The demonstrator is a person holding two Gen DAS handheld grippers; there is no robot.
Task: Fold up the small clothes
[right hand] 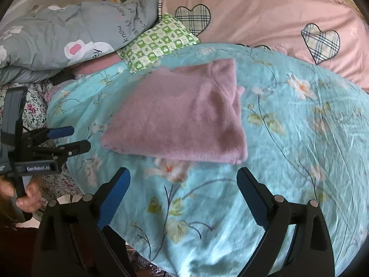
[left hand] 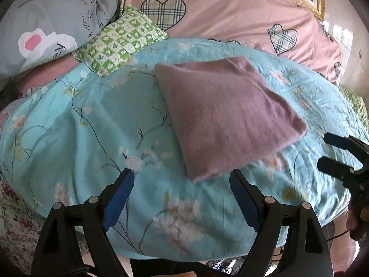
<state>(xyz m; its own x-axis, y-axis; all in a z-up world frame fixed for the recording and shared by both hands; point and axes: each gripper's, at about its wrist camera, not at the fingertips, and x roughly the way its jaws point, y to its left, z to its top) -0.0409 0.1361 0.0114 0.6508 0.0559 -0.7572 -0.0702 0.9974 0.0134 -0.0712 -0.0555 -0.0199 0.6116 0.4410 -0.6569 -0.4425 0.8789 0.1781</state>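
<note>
A mauve knit garment [left hand: 226, 115] lies folded into a flat square on the turquoise floral quilt [left hand: 92, 124]; it also shows in the right wrist view [right hand: 182, 115]. My left gripper [left hand: 182, 180] is open and empty, held above the quilt just short of the garment's near corner. My right gripper [right hand: 183, 177] is open and empty, just short of the garment's near edge. The right gripper also shows at the right edge of the left wrist view [left hand: 327, 150], open. The left gripper shows at the left of the right wrist view [right hand: 78, 138], open.
A green checked pillow [left hand: 120, 41], a grey printed pillow [left hand: 50, 27] and a pink duvet with plaid hearts [left hand: 242, 11] lie at the back. A floral sheet [left hand: 13, 219] hangs at the left. The quilt also fills the right wrist view [right hand: 299, 138].
</note>
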